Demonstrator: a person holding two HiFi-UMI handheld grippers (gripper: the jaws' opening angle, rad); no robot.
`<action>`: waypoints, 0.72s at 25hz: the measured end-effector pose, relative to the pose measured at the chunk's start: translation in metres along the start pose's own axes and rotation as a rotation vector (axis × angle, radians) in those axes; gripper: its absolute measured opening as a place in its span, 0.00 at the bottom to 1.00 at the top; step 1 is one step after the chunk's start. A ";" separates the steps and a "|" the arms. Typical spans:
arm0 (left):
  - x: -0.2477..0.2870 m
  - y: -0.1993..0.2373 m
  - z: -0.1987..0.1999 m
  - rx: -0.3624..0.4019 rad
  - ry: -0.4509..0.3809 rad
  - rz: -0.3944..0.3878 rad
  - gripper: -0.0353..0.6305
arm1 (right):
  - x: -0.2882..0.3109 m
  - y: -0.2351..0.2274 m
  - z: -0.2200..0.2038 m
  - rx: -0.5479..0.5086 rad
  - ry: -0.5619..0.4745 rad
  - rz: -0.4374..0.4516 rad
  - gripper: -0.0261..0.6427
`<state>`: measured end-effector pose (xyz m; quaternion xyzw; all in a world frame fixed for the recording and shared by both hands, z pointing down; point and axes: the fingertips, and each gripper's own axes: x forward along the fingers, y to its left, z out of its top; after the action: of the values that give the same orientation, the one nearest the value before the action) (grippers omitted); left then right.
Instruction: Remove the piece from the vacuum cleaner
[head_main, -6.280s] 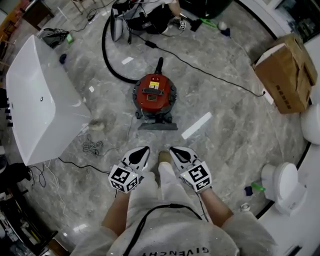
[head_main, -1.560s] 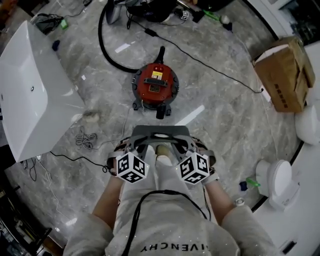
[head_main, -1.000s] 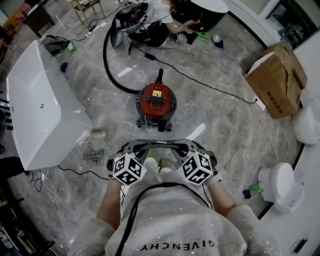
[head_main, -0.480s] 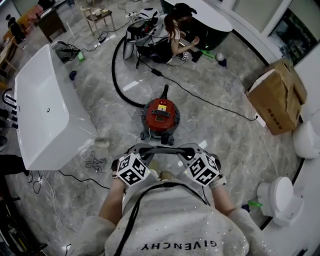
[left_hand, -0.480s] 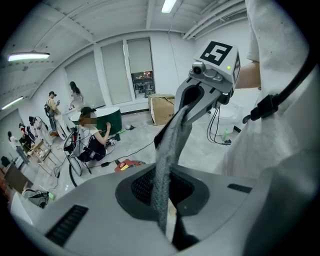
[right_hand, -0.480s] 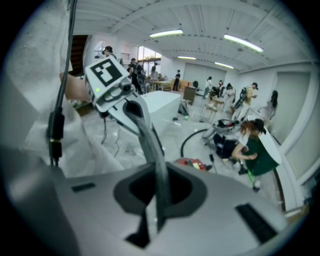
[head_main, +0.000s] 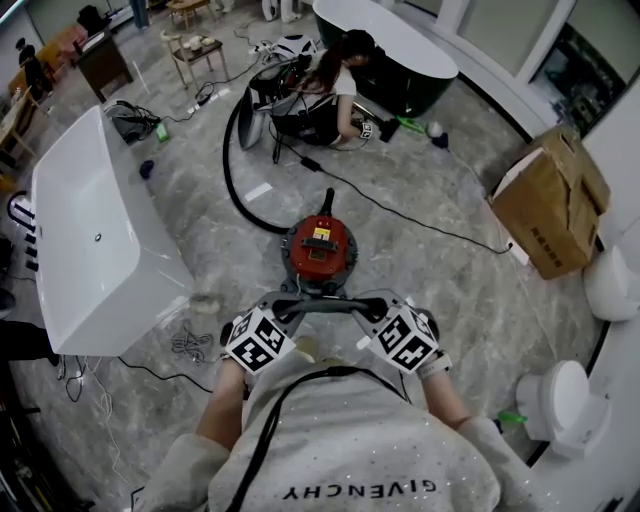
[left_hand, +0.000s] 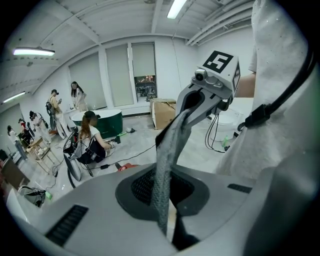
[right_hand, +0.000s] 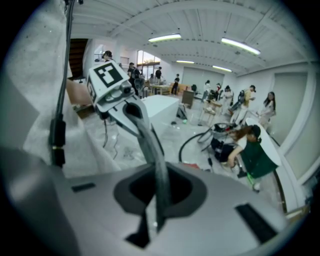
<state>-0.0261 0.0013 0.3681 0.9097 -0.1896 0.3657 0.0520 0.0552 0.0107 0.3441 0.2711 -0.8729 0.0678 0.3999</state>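
Observation:
The red vacuum cleaner (head_main: 319, 248) stands on the marble floor ahead of me. Its curved grey piece (head_main: 320, 302) is off the cleaner and hangs in the air near my chest, held between both grippers. My left gripper (head_main: 278, 310) is shut on the piece's left end and my right gripper (head_main: 378, 308) on its right end. In the left gripper view the piece (left_hand: 165, 165) runs edge-on from the left gripper (left_hand: 168, 231) up to the right gripper (left_hand: 192, 102). The right gripper view shows the piece (right_hand: 157, 170) between the right gripper (right_hand: 152, 222) and the left gripper (right_hand: 127, 107).
A white bathtub (head_main: 90, 230) lies at the left, and the cleaner's black hose (head_main: 232, 185) curves away behind it. A crouching person (head_main: 325, 85) is by a dark tub (head_main: 385, 45). At the right are a cardboard box (head_main: 550, 210) and a toilet (head_main: 562, 405). Cables (head_main: 190, 345) lie near my left foot.
The grey piece was on the floor at the cleaner's front; both grippers have closed on it and raised it to my chest. The view has tilted up, and the cleaner looks farther off.

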 end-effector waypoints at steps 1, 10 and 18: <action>0.000 0.000 0.001 0.000 -0.001 -0.003 0.10 | -0.001 -0.001 0.000 -0.001 0.001 -0.001 0.08; 0.009 -0.005 0.006 -0.037 0.001 -0.036 0.10 | -0.005 -0.006 -0.009 0.004 0.012 0.004 0.08; 0.013 -0.010 0.005 -0.054 0.007 -0.053 0.10 | -0.006 -0.004 -0.014 0.005 0.021 0.020 0.08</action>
<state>-0.0101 0.0054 0.3735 0.9113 -0.1753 0.3622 0.0870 0.0699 0.0151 0.3486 0.2626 -0.8712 0.0769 0.4077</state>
